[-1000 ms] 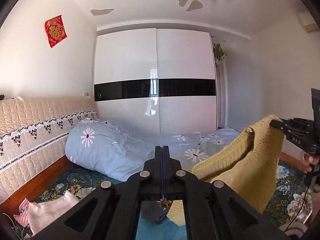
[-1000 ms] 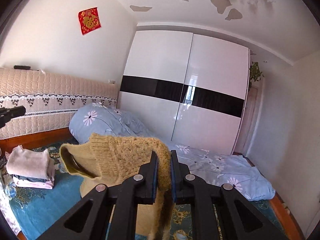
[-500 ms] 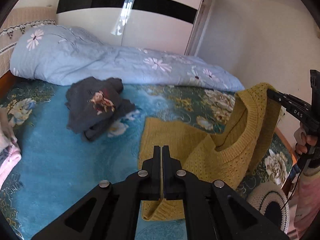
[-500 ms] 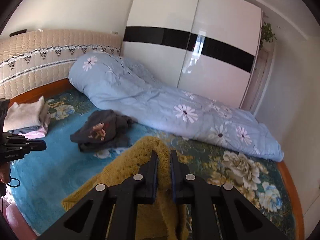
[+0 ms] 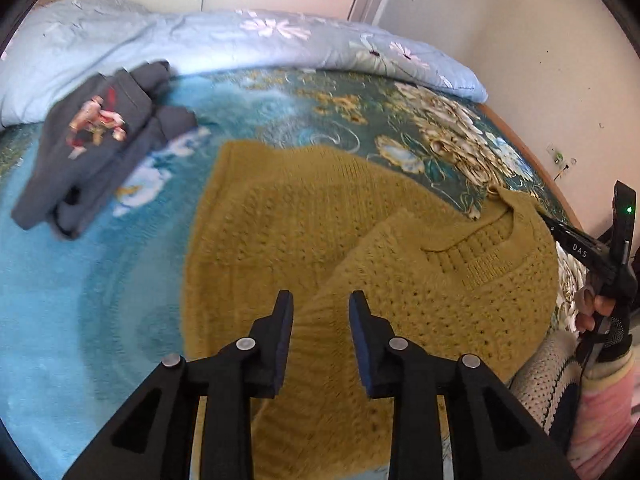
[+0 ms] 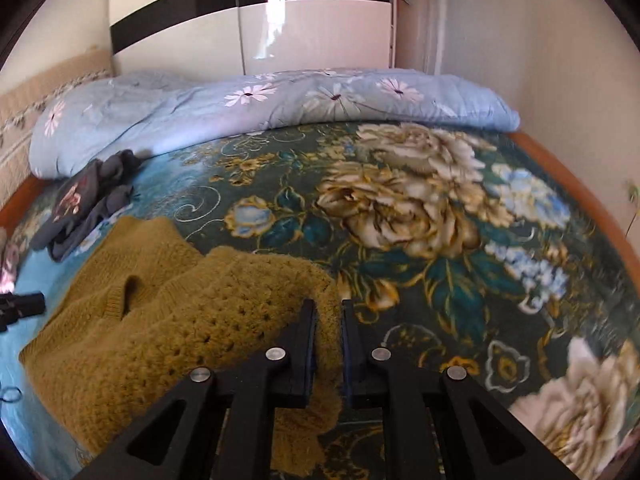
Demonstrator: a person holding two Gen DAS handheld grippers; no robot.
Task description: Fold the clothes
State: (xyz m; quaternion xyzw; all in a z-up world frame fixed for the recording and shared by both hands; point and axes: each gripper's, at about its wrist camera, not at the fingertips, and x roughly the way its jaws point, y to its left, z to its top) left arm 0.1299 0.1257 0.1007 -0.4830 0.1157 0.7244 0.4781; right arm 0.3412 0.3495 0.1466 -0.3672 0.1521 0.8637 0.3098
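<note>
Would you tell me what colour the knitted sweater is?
Mustard yellow; the sweater shows best in the left wrist view.

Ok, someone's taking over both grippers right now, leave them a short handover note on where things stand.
Left gripper: open, jaws apart just over the yellow knit sweater, holding nothing.
Right gripper: shut on the sweater's edge at its right side.
The sweater lies mostly spread on the floral bedspread. A dark crumpled garment sits beyond it, near the blue duvet.
Done: sweater laid down.
Left: smooth it, fold it, then likely the dark garment.
</note>
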